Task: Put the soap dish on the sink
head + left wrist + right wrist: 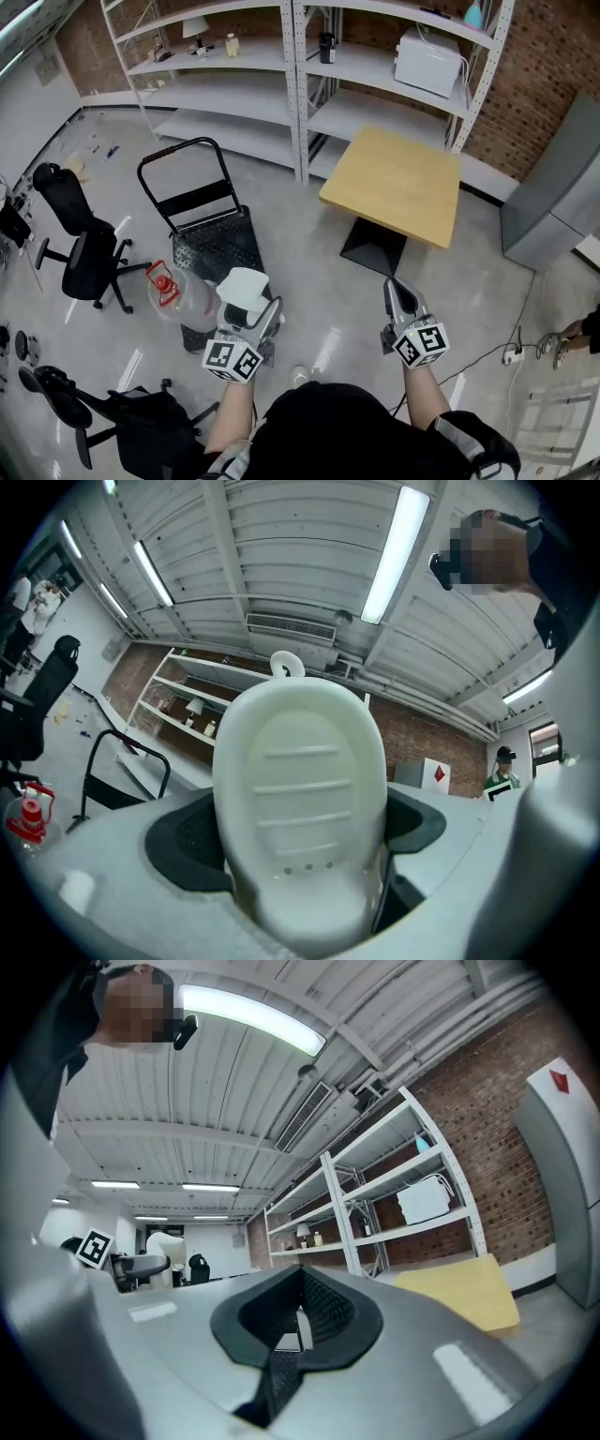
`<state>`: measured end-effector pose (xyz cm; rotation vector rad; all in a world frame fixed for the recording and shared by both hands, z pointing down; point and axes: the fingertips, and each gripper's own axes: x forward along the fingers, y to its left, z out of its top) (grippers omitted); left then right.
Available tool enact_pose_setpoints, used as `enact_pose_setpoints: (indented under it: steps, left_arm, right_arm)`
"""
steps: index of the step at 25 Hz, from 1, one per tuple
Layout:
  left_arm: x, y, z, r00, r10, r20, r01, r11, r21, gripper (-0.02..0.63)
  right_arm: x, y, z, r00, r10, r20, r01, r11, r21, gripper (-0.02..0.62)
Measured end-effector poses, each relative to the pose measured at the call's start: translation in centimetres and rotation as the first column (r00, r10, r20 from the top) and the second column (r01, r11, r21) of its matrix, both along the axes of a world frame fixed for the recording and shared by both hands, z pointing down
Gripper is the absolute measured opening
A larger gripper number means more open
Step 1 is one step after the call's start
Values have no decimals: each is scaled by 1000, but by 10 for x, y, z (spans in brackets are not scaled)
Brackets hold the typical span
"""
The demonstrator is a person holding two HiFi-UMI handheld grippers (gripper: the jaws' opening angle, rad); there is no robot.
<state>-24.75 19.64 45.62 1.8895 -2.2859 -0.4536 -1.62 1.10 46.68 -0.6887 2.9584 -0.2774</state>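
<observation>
A white oval soap dish point(300, 808) with raised ribs and small drain holes stands upright between the jaws of my left gripper point(300, 874), which is shut on it. In the head view the soap dish point(244, 286) shows as a white shape above the left gripper point(251, 319), held at waist height over the floor. My right gripper point(401, 298) points forward and up; in the right gripper view its jaws point(298, 1321) are closed together with nothing between them. No sink shows in any view.
A square wooden table point(394, 185) stands ahead on a black base. A black hand cart point(202, 211) and a clear water jug with red cap point(173, 291) are at left. Office chairs point(80, 239) are further left. White metal shelves point(309, 70) line the brick wall.
</observation>
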Motion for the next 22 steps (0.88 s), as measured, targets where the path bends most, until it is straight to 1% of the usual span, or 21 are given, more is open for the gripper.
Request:
enact_pose_setpoints:
  steps: [5, 11, 16, 22]
  left_arm:
    - [12, -30, 0, 996, 89, -8, -89, 996, 3, 463]
    - [20, -54, 1, 985, 172, -7, -171, 985, 8, 464]
    - [4, -64, -2, 982, 188, -32, -187, 982, 21, 463]
    - [-11, -77, -10, 976, 219, -5, -219, 975, 47, 463]
  right_arm:
    - [28, -6, -2, 996, 91, -6, -91, 996, -2, 6]
    - [47, -10, -4, 985, 171, -11, -170, 985, 7, 6]
    - [48, -8, -6, 975, 220, -2, -220, 975, 11, 6]
    - [45, -2, -9, 963, 268, 16, -268, 963, 5, 6]
